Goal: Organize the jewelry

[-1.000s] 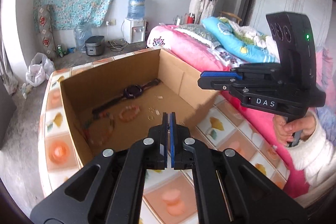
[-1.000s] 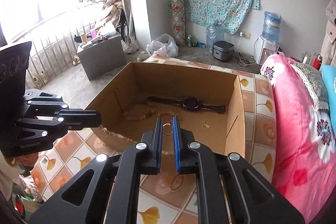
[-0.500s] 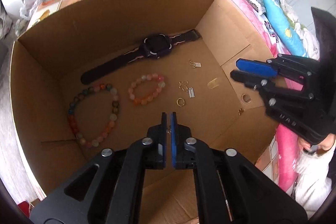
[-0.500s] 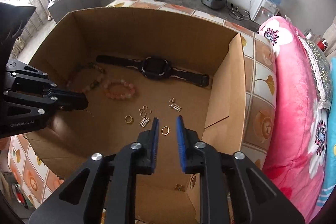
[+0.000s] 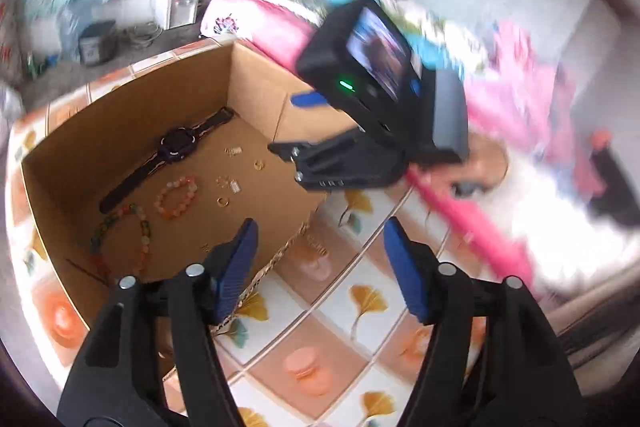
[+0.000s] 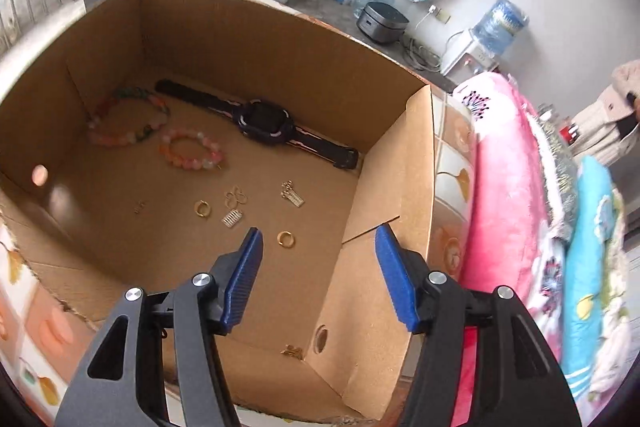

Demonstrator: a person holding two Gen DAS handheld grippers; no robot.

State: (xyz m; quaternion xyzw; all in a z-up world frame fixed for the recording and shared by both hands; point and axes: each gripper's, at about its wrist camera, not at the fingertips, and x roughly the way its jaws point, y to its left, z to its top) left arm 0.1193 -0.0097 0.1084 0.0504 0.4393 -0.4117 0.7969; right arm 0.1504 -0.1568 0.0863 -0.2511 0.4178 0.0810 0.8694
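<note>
Both the left gripper (image 5: 320,247) and right gripper (image 6: 318,255) tilt downward, jaws just opened, empty.

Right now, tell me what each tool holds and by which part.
Nothing is held. The left tool and the right tool have both just been opening, with nothing between their pads. The jewelry lies in the cardboard box.

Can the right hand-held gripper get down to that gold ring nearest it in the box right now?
Probably yes. The right hand-held gripper is open and empty, its jaws having just been opening, above the open-topped cardboard box. The gold ring lies alone on the floor just beyond its fingertips.
</note>
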